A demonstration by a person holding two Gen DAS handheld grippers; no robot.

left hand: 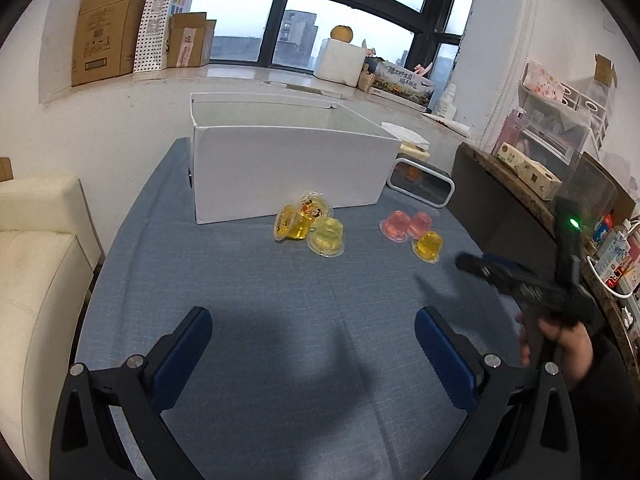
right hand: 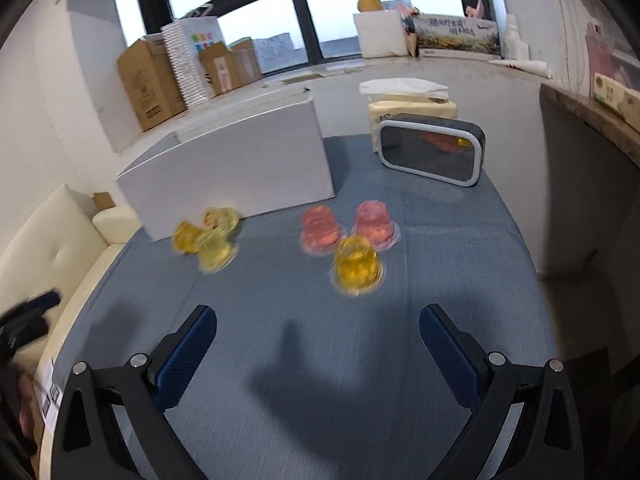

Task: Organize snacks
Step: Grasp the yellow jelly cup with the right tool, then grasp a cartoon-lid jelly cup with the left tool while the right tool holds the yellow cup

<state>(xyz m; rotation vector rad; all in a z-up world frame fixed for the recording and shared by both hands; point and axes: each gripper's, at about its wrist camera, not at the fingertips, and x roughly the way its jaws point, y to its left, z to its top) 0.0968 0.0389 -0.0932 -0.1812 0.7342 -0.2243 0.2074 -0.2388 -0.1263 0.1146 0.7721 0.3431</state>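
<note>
Jelly cups are sitting in two clusters on the blue-clothed table (left hand: 240,320), all six outside the white box (left hand: 288,168).

Left wrist view: three yellow cups (left hand: 310,222) are bunching against the box's front wall, near the table's middle; one is lying on its side with a printed foil lid facing out, the others are resting lid-down, translucent with fruit bits inside. Two pink cups (left hand: 406,225) and one orange-yellow cup (left hand: 429,245) are touching each other toward the table's right edge, in front of a mirror-faced clock (left hand: 422,185). The left gripper (left hand: 314,330) is hovering above bare cloth at the near edge, fingers spread wide, holding nothing. The right gripper (left hand: 480,266) is reaching in from the right, gripped by a hand (left hand: 568,344); its jaw state cannot be told from here.

Right wrist view (motion-blurred): the right gripper (right hand: 318,328) is standing wide apart and empty, with the orange-yellow cup (right hand: 356,266) just ahead of it. The pink pair (right hand: 346,226) is sitting behind that cup, and the yellow trio (right hand: 208,236) is lying by the box's (right hand: 232,164) near corner.
</note>
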